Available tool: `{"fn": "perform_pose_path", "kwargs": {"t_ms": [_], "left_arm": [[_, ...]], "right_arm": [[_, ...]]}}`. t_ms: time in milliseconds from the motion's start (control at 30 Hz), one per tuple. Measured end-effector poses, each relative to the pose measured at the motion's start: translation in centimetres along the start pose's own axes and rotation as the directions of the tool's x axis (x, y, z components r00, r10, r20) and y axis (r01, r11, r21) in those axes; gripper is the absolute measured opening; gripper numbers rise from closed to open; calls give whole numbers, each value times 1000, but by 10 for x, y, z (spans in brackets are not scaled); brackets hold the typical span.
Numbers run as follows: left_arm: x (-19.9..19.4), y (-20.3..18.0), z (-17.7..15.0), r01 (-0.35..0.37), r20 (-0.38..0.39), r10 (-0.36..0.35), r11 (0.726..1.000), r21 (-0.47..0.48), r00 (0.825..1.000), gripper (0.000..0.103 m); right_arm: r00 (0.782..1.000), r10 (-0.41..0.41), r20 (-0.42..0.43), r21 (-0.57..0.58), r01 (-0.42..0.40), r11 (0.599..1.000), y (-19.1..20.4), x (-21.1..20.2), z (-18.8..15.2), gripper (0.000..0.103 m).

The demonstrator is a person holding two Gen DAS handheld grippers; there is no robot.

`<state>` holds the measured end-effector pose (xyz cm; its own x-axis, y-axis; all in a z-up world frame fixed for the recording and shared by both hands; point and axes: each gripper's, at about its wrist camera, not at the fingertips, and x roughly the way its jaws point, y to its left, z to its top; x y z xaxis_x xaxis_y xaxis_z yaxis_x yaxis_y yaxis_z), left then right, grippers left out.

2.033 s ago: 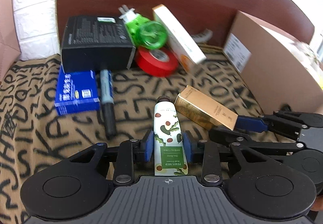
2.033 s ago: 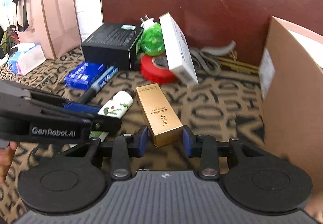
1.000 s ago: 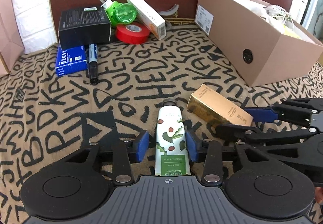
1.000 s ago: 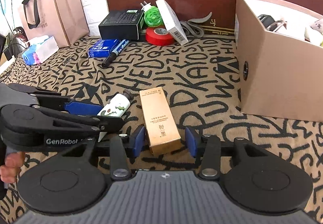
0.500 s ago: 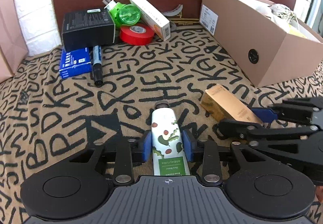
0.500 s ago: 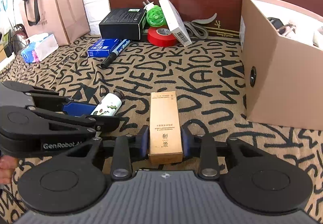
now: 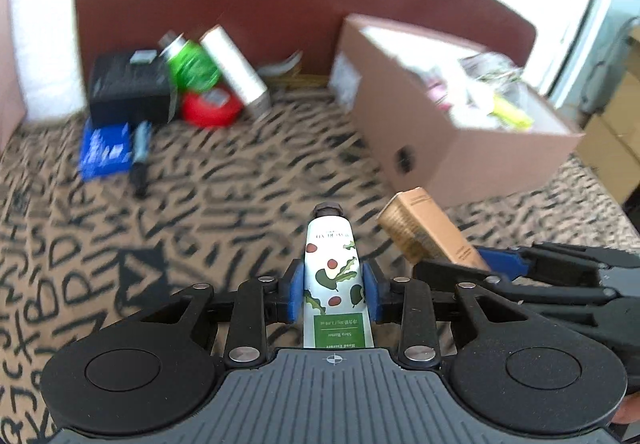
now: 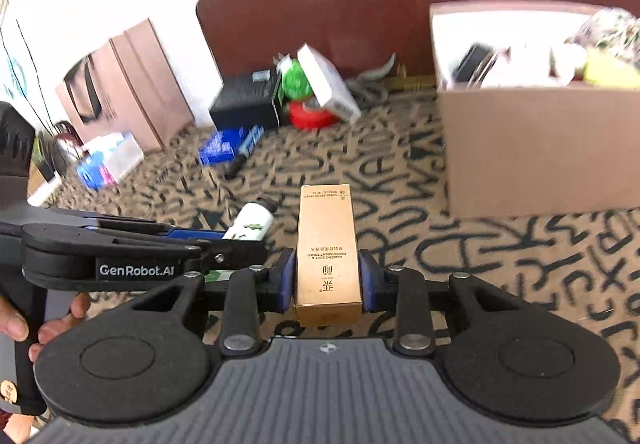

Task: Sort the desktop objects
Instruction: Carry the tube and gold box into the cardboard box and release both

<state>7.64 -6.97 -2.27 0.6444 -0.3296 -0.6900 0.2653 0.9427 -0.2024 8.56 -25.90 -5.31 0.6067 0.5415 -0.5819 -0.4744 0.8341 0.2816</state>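
My left gripper (image 7: 331,294) is shut on a white hand cream tube (image 7: 331,272) with a green label, held above the patterned cloth with its dark cap pointing forward. My right gripper (image 8: 327,284) is shut on a long gold box (image 8: 326,244), also lifted. The gold box (image 7: 426,230) shows to the right in the left wrist view, and the tube (image 8: 250,224) shows to the left in the right wrist view. An open cardboard box (image 7: 452,124) with several items inside stands ahead on the right; it also shows in the right wrist view (image 8: 536,148).
At the back by the brown board lie a black box (image 7: 128,88), a green plug device (image 7: 192,64), a white box (image 7: 236,72), red tape (image 7: 210,108), a blue packet (image 7: 106,152) and a marker (image 7: 140,160). A pink paper bag (image 8: 128,88) and tissue pack (image 8: 108,160) stand at left.
Both grippers have closed on their objects and lifted them off the cloth. The view has risen and swung toward the cardboard box, with motion blur.
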Motion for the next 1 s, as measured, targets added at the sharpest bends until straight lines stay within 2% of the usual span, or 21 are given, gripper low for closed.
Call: {"fn": "perform_pose_path", "kwargs": {"t_ms": [167, 300, 533, 633, 767, 1000], "left_arm": [[-15, -35, 31, 47, 62, -50, 997, 58, 997, 30], [-19, -55, 62, 103, 105, -109, 993, 61, 988, 30], [2, -84, 113, 105, 168, -112, 993, 50, 979, 30], [15, -92, 135, 83, 200, -91, 996, 46, 976, 30], [43, -96, 164, 72, 194, -75, 997, 21, 978, 30], [111, -88, 195, 48, 145, -41, 998, -46, 989, 31]], "right_arm": [[995, -16, 103, -6, 16, 1000, -7, -37, 17, 37], [982, -54, 182, 6, 54, 999, -20, -62, 35, 37], [949, -150, 276, 34, 146, 989, -47, -80, 73, 37], [936, -192, 295, 68, 180, 981, -69, -82, 91, 37], [921, -246, 301, 109, 223, 969, -93, -70, 111, 37], [920, -294, 261, 124, 270, 955, -123, -34, 142, 37]]}}
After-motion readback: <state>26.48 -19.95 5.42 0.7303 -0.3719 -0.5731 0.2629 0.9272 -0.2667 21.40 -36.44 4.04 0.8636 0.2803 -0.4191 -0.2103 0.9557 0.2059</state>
